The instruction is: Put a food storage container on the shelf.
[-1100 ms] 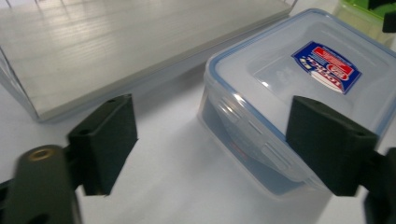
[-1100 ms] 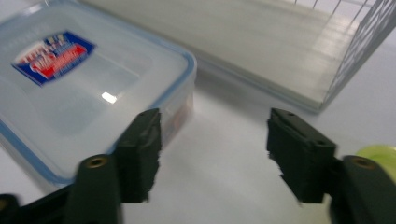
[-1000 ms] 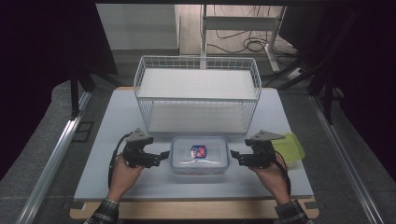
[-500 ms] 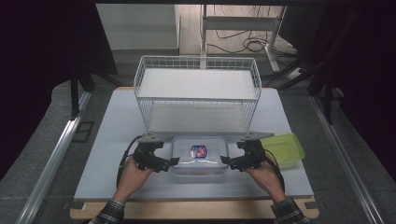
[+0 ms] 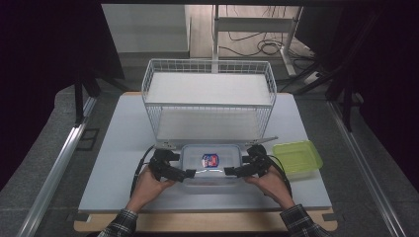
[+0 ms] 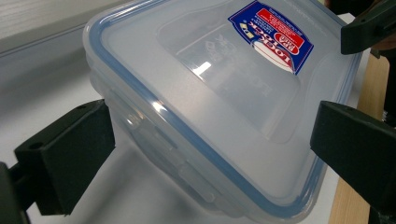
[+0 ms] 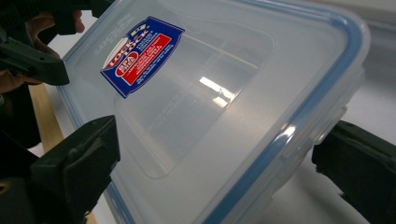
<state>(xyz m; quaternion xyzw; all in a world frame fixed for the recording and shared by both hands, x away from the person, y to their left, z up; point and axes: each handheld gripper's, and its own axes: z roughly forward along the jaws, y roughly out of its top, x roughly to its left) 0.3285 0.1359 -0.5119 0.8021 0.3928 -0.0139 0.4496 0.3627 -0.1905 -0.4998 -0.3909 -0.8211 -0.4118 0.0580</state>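
A clear plastic food container [image 5: 220, 157] with a blue-sealed lid and a red and blue label lies on the white table [image 5: 118, 148], near its front edge. My left gripper [image 5: 185, 174] is at the container's left end and my right gripper [image 5: 232, 171] at its right end. The jaws of both have just been opening and stand wide. In the left gripper view the container [image 6: 210, 84] lies between the open jaws of the left gripper [image 6: 210, 126]. In the right gripper view the container [image 7: 219, 84] likewise lies between the jaws of the right gripper [image 7: 217, 140]. I see no pad pressing on it.
A white two-tier wire rack [image 5: 207, 106] stands just behind the container. A green lidded tray [image 5: 296, 157] lies to the right of my right hand. The table's wooden front edge [image 5: 197, 223] is close under the forearms.
Both hands have moved inward to the container's ends and sunk a little. The jaws of both grippers have spread wider and now straddle the container's ends.
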